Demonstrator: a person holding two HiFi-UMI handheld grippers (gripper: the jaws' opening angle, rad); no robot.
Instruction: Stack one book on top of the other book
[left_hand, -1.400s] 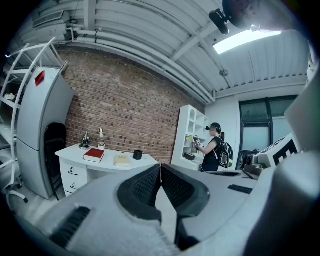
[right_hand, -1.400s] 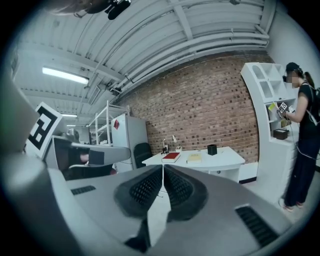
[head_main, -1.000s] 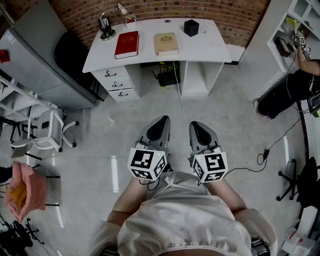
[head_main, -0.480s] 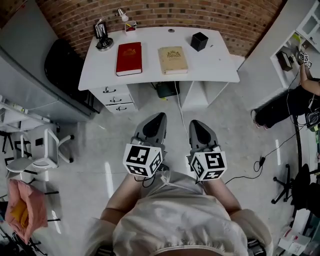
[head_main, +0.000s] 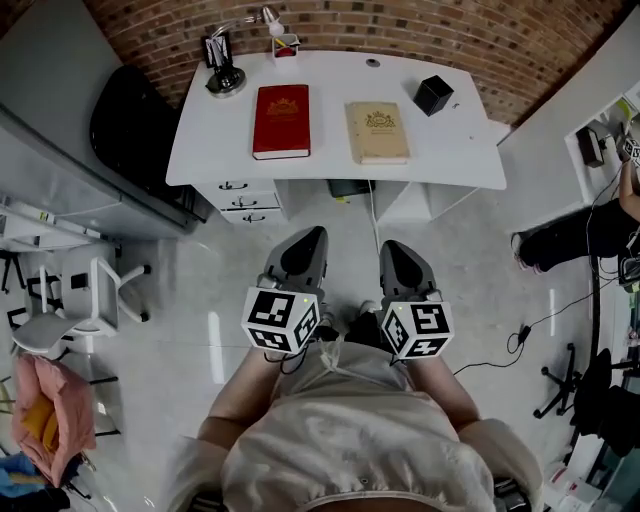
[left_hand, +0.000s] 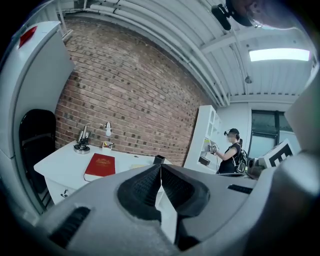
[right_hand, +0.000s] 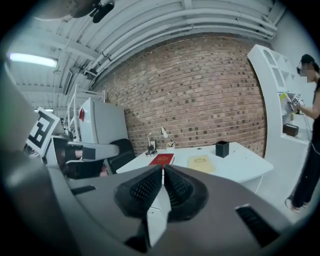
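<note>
A red book (head_main: 281, 120) and a tan book (head_main: 377, 131) lie flat side by side on the white desk (head_main: 330, 160) against the brick wall. My left gripper (head_main: 305, 238) and right gripper (head_main: 391, 250) are held side by side over the floor, well short of the desk, both shut with nothing between the jaws. The left gripper view shows the red book (left_hand: 100, 165) ahead past my left gripper (left_hand: 160, 166). In the right gripper view the red book (right_hand: 161, 159) and tan book (right_hand: 201, 162) lie beyond my right gripper (right_hand: 163, 169).
On the desk stand a lamp (head_main: 226, 78), a small pen cup (head_main: 285, 45) and a black box (head_main: 433, 95). A black chair (head_main: 130, 125) sits left of the desk, a white chair (head_main: 70, 305) at far left. A person (head_main: 590, 225) stands by white shelves at right; cables cross the floor.
Both grippers have moved forward toward the desk together, so the desk and books look closer and lower in the head view. Jaws stayed shut.
</note>
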